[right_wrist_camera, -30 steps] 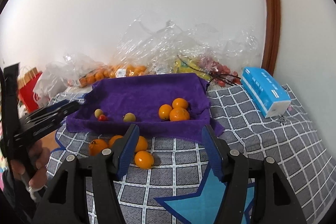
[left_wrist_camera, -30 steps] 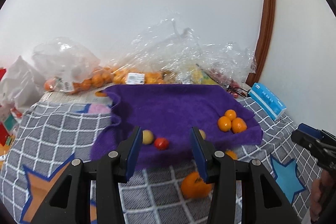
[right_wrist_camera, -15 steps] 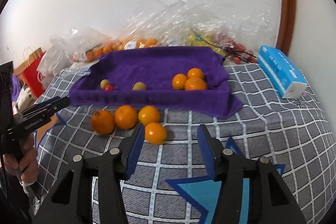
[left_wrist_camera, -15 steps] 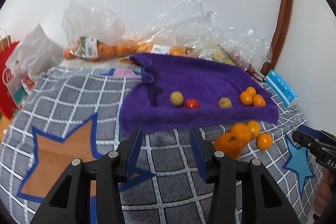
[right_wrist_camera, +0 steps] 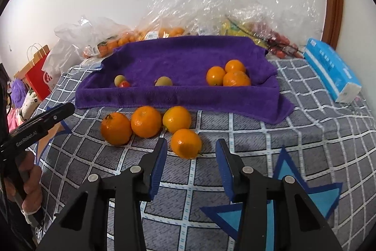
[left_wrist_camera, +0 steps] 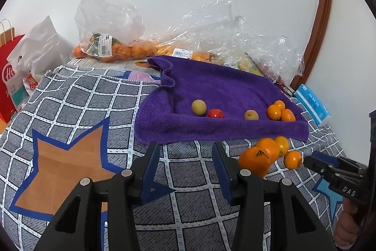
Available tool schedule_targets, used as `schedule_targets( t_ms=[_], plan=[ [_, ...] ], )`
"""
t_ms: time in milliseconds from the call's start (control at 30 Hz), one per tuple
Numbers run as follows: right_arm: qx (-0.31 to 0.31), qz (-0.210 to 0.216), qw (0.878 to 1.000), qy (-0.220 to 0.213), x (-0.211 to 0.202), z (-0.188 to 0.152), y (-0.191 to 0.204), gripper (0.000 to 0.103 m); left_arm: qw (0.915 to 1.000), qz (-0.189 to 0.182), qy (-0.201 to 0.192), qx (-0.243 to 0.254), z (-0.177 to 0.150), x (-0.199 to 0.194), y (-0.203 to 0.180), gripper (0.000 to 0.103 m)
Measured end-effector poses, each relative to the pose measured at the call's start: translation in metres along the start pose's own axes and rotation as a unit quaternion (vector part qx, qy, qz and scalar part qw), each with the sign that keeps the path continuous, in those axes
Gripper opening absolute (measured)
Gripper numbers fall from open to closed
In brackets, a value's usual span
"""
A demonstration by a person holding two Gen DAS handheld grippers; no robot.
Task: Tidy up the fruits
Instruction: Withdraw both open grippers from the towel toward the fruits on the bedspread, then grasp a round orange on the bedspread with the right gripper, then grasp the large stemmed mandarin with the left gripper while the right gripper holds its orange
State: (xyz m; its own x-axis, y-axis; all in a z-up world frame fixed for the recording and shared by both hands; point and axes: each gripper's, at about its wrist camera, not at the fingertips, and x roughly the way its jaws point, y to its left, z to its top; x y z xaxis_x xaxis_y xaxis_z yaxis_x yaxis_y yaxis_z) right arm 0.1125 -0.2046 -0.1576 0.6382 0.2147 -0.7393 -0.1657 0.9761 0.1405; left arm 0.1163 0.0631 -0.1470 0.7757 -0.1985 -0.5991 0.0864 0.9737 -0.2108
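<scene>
Right tool jaws closing, nothing pinched | nearest orange just ahead between tips, front of purple towel | left tool apart, empty, farther

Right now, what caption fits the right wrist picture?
Right gripper closing toward one loose orange before the purple towel.

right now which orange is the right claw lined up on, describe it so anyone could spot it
Find the purple towel on the checked cloth. Four oranges lie loose on the cloth in front of it. Three sit in a row by the towel's edge; the one you want lies alone, nearer the camera, just ahead of the closing right claw.
</scene>
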Motion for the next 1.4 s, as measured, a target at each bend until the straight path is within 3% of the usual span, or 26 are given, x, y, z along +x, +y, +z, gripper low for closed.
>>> schedule_targets(
  t_ms=[600, 700, 1067, 1100, 1167, 1233, 1333, 1400],
  plan=[
    [-0.026, -0.017, 0.999, 0.038, 0.039, 0.003, 0.012, 0.043, 0.9998, -0.013, 0.003, 0.015, -0.001, 0.000, -0.006, 0.044],
    [-0.027, -0.025, 0.999, 0.036, 0.040, 0.003, 0.012, 0.034, 0.9998, -0.015, 0.005, 0.013, -0.001, 0.000, -0.005, 0.044],
    [-0.003, -0.015, 1.000, 0.006, 0.007, -0.007, -0.005, 0.034, 0.9988, -0.041, 0.007, 0.025, -0.003, -0.001, -0.012, 0.044],
    [-0.001, -0.018, 1.000, 0.004, 0.002, -0.008, -0.008, 0.034, 0.9983, -0.050, 0.008, 0.027, -0.003, -0.001, -0.013, 0.048],
    [0.000, -0.027, 1.000, 0.001, -0.007, -0.012, -0.014, 0.034, 0.9968, -0.070, 0.020, 0.032, -0.004, 0.000, -0.016, 0.057],
    [0.002, -0.039, 0.999, -0.001, -0.014, -0.016, -0.021, 0.034, 0.9942, -0.088, 0.051, 0.035, -0.005, 0.005, -0.023, 0.058],
    [0.008, -0.045, 0.999, -0.004, -0.023, -0.021, -0.033, 0.034, 0.9946, -0.078, 0.061, 0.031, -0.008, 0.005, -0.033, 0.059],
    [0.012, -0.045, 0.999, -0.007, -0.026, -0.025, -0.039, 0.034, 0.9925, -0.075, 0.080, 0.055, -0.012, 0.010, -0.045, 0.059]
  ],
)
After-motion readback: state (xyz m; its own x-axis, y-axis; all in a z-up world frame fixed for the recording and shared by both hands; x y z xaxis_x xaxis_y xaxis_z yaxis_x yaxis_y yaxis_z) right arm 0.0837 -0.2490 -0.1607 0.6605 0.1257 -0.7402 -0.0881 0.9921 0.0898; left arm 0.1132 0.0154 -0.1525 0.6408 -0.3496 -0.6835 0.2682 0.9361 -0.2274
